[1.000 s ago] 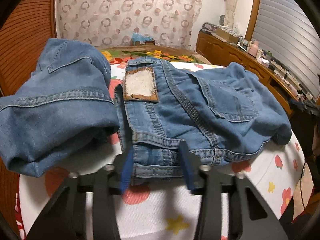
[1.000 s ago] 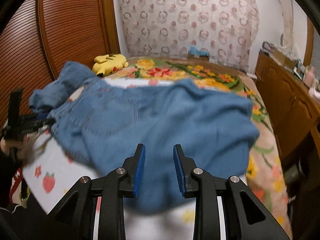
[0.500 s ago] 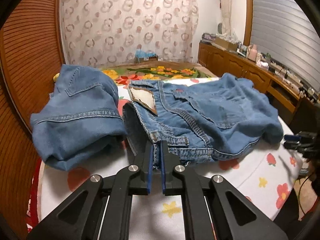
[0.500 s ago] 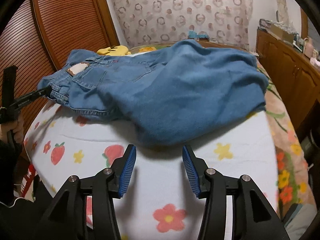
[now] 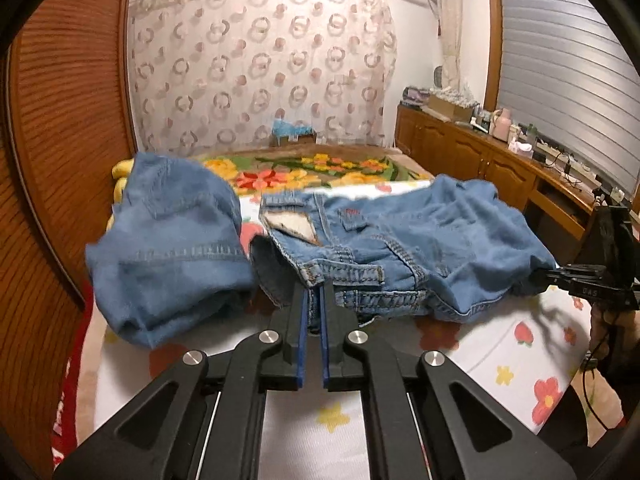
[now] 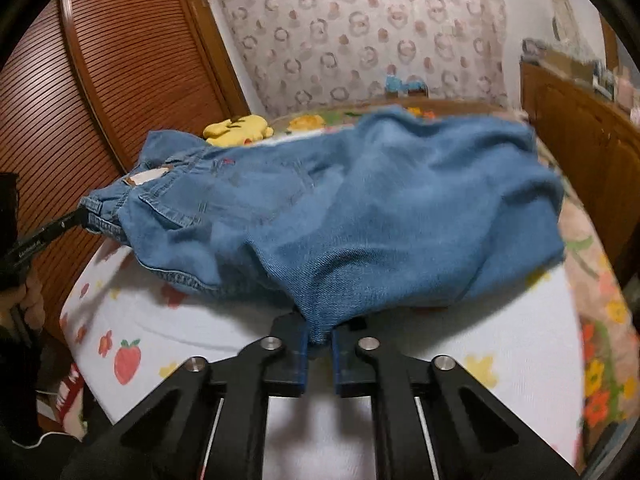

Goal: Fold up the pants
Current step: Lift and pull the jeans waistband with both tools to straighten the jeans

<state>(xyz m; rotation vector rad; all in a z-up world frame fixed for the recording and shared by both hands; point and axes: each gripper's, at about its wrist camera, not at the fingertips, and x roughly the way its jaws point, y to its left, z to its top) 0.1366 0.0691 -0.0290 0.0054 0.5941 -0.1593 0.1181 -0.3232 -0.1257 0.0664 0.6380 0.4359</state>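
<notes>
On the bed (image 5: pixel 500 344) with its flowered sheet, we have both jaws pinched on the jeans (image 5: pixel 420 240): left gripper (image 5: pixel 313 312) at the waistband, right gripper (image 6: pixel 320 340) on a leg fold. We are mid-lift; next we should carry both ends evenly across.

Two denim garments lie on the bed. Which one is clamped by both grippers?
The jeans with the tan waistband patch: the left gripper pinches their waistband, the right gripper their far edge. The other denim garment lies untouched beside them.
</notes>
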